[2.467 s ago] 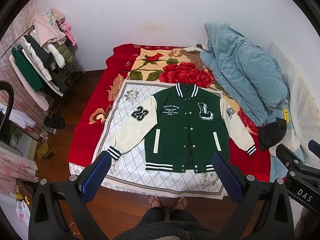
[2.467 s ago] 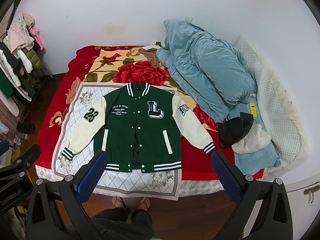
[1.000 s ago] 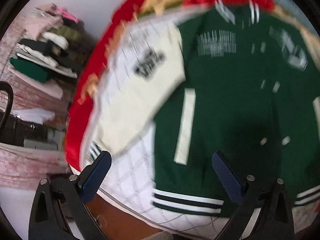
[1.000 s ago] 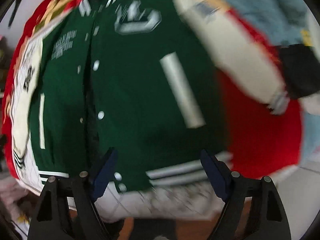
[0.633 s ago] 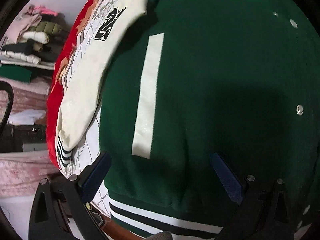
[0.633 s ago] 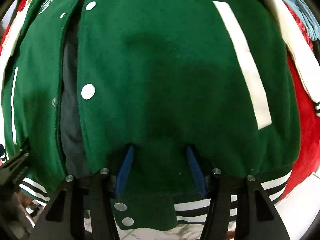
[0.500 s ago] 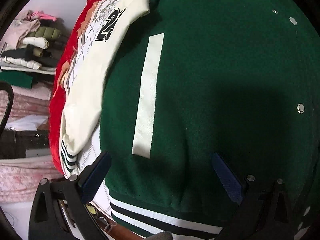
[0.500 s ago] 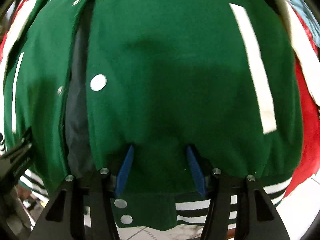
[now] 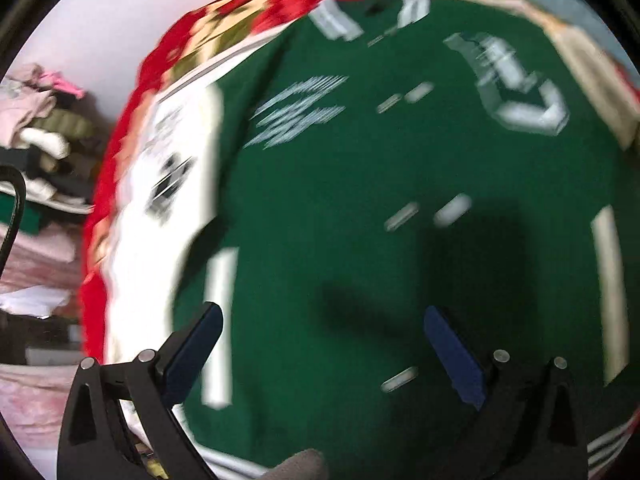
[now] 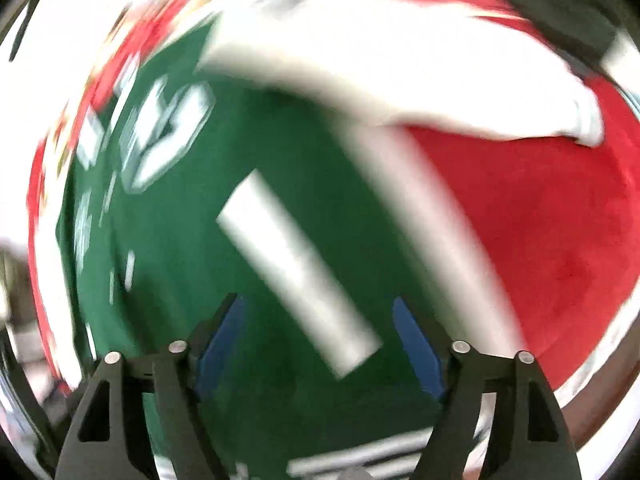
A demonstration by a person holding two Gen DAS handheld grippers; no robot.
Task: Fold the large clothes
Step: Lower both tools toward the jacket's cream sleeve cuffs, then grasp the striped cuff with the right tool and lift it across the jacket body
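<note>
Both views motion-blurred; green varsity jacket (image 9: 360, 208) lies front-up on the red floral blanket (image 9: 280, 4) over the bed; left tool (image 9: 320, 344) spread wide above the jacket's lower front, gripping nothing; right tool (image 10: 320, 344) partly spread over the green body beside a white pocket stripe (image 10: 296, 268); contact with fabric cannot be told.

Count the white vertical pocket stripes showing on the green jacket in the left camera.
2 on the green jacket: one beside the left gripper, one near the right edge. Motion blur may hide others.
</note>
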